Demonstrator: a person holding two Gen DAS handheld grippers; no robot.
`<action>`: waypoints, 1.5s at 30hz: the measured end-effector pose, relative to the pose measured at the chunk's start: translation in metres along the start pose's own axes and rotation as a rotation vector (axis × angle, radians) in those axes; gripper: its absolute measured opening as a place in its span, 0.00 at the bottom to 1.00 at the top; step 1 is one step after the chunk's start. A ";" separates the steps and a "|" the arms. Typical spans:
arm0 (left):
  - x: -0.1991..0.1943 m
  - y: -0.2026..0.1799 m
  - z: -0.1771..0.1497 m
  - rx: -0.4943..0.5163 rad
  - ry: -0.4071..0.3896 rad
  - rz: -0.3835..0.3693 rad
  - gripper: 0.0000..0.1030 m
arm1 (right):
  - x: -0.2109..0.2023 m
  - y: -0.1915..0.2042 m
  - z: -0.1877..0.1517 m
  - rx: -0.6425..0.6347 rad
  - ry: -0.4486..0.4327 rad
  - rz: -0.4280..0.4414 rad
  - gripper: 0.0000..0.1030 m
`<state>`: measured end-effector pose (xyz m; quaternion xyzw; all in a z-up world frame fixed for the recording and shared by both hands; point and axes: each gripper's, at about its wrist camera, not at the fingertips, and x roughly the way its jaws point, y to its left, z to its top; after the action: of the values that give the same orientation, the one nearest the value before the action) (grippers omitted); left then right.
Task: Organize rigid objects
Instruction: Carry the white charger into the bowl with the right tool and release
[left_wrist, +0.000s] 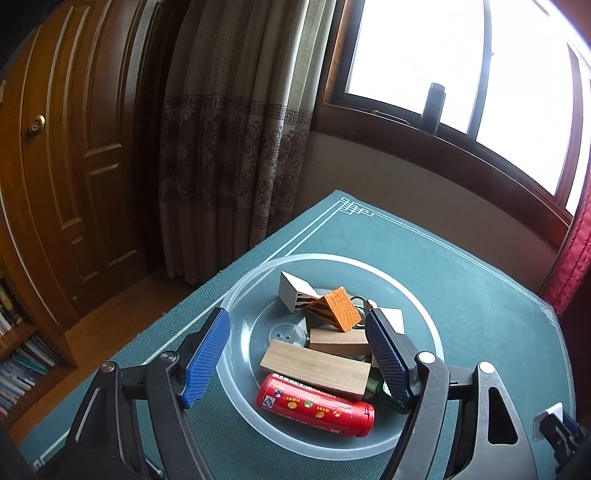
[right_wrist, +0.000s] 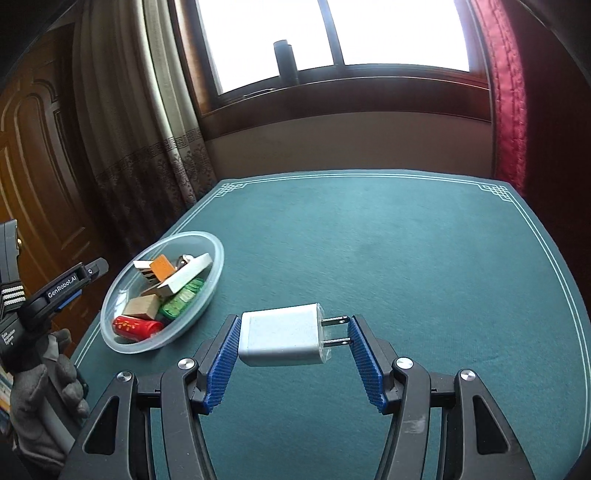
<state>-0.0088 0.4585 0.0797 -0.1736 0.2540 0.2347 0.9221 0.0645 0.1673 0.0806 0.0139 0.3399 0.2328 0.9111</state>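
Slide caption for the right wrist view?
Right gripper spans white wall charger on green table mat; clear plastic bowl sits leftward.

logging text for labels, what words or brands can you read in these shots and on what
"GenRobot.AI": on the left gripper, white letters along its black finger arm, right wrist view.
Red tube in the clear bowl: printed marks and a round logo, too small to read.
Left gripper's handle: small white print, too blurred to read.
White charger: no print visible.

My left gripper (left_wrist: 295, 354): jaws spread wide, nothing between the blue pads (left_wrist: 207, 360). My right gripper (right_wrist: 295, 363): jaws spread, low and level, pointing to the far side. My gloved left hand (right_wrist: 44, 391): wrapped round its handle.
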 end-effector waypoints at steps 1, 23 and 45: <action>-0.003 0.001 0.000 -0.001 -0.003 -0.002 0.76 | 0.004 0.009 0.003 -0.014 -0.001 0.017 0.60; -0.023 0.021 0.001 -0.011 -0.080 0.077 0.78 | 0.075 0.121 0.014 -0.193 0.066 0.211 0.61; -0.020 0.001 -0.010 0.058 -0.050 0.102 0.90 | 0.051 0.081 -0.013 -0.174 0.043 0.162 1.00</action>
<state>-0.0285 0.4477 0.0822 -0.1276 0.2461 0.2782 0.9196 0.0567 0.2603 0.0543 -0.0426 0.3357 0.3345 0.8795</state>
